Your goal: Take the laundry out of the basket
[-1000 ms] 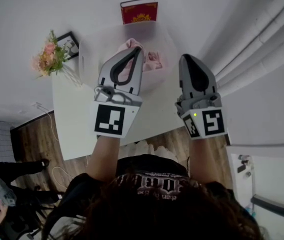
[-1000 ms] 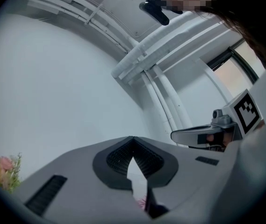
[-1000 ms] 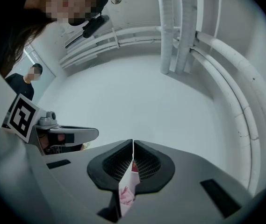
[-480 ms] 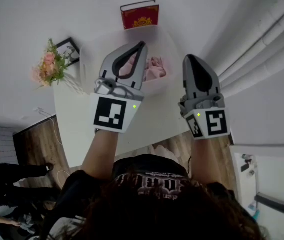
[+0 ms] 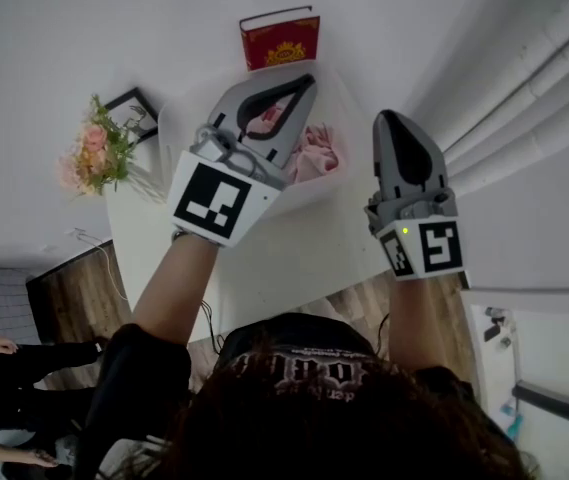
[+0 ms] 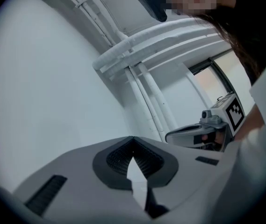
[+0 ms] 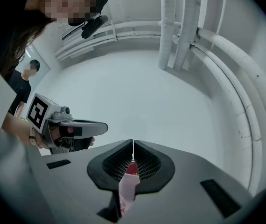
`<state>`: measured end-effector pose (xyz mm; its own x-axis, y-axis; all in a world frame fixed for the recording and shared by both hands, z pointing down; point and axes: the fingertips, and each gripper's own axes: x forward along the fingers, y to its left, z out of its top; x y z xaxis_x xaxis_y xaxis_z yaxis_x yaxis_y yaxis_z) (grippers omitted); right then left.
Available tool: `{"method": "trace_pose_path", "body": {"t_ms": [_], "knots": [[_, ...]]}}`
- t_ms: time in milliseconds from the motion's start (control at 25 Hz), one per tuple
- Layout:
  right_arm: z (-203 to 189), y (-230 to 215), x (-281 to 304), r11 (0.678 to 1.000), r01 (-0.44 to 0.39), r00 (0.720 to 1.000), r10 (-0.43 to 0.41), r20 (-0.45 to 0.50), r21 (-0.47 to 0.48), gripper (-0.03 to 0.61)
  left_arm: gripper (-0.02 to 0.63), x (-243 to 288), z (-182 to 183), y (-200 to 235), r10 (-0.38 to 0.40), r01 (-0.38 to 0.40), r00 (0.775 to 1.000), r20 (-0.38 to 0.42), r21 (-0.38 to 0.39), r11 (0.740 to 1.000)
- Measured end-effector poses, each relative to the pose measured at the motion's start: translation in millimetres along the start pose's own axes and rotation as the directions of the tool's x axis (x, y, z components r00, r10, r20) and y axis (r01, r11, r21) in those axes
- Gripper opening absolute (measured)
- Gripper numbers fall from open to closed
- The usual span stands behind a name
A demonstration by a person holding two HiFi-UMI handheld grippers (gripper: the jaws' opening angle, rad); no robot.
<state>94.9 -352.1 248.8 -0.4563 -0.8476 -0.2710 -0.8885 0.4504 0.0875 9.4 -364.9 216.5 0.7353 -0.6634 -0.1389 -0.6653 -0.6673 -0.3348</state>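
Observation:
A pale, translucent basket [image 5: 176,118] stands on the white table [image 5: 294,258] with crumpled pink laundry [image 5: 316,154] inside. My left gripper [image 5: 309,78] hovers above the basket's left half with its jaws shut and nothing between them; the left gripper view shows its tips [image 6: 133,137] touching against a bare wall. To the right of the basket my right gripper [image 5: 389,116] is raised, also shut and empty. In the right gripper view its tips [image 7: 133,141] meet, and a sliver of pink laundry [image 7: 128,189] shows through the gap below them.
A red book [image 5: 279,40] stands against the wall behind the basket. Pink flowers [image 5: 89,153] and a small dark picture frame [image 5: 129,103] sit at the table's left. White pipes [image 5: 524,98] run along the wall on the right. People stand at the lower left.
My left gripper has moved farther over the basket and swung its tips to the right. The right gripper has drifted a little forward. Both stay shut.

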Motion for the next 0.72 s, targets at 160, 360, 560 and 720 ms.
{"method": "trace_pose_path", "body": {"t_ms": [160, 360, 560, 720], "knots": [[-2, -6, 5, 1.000, 0.013, 1.000, -0.013, -0.010, -0.012, 0.028, 0.002, 6, -16, -5, -0.096, 0.100, 0.994, -0.048, 0.104, 0.989], [-9, -5, 12, 1.000, 0.011, 1.000, -0.011, -0.025, -0.015, 0.028, 0.002, 11, -29, -17, -0.247, 0.256, 0.965, -0.087, 0.124, 0.959], [-16, -2, 18, 1.000, 0.000, 0.999, 0.000, -0.038, -0.013, 0.028, 0.002, 16, -48, -31, -0.356, 0.376, 0.924, -0.138, 0.168, 0.911], [-20, -2, 19, 1.000, -0.004, 0.999, 0.003, -0.039, -0.016, 0.028, 0.002, 18, -62, -38, -0.418, 0.434, 0.898, -0.134, 0.131, 0.891]]}}
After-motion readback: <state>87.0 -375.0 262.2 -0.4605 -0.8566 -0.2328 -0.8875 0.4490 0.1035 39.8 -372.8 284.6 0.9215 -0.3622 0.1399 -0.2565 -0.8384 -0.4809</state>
